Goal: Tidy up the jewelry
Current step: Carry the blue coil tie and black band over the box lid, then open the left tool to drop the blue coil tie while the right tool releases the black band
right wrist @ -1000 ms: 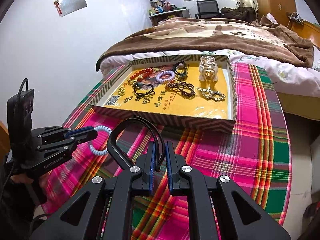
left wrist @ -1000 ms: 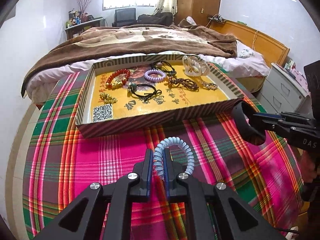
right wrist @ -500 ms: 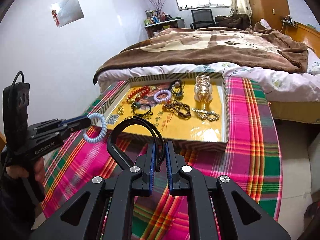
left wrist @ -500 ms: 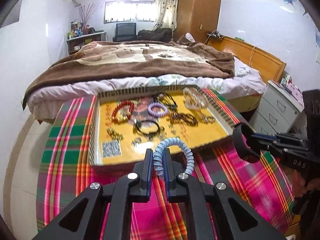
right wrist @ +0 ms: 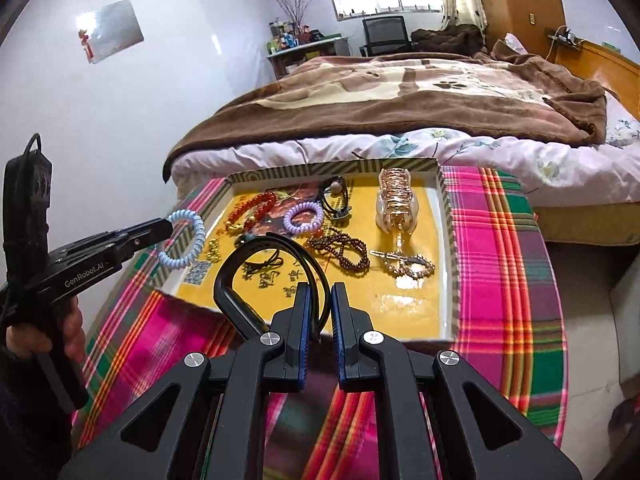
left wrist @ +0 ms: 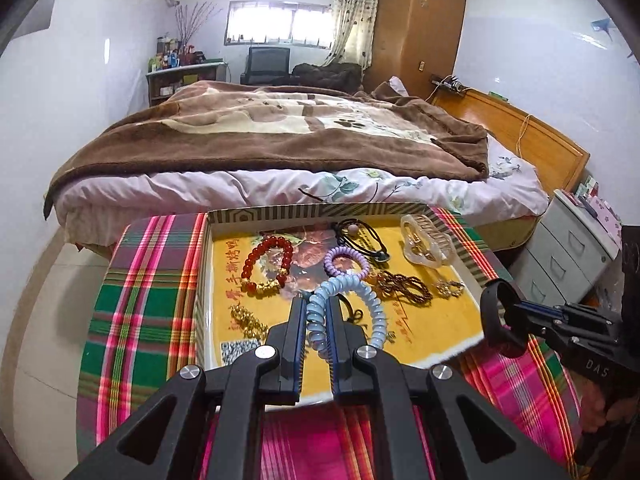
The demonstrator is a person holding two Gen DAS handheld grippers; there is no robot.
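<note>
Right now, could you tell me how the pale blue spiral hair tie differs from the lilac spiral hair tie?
The pale blue spiral hair tie is pinched in the left gripper and held in the air; the lilac spiral hair tie lies loose in the striped tray. The blue loop looks larger and hangs stretched into an oval; the lilac one sits in a compact circle. Both are coiled plastic rings.

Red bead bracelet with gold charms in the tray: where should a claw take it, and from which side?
The red bead bracelet with gold charms lies flat as an open loop on the yellow tray floor. Probably best from above, one finger inside the loop, one outside, pinching the red-bead arc on its left, which faces the tray wall, away from the purple spiral hair tie.
</note>
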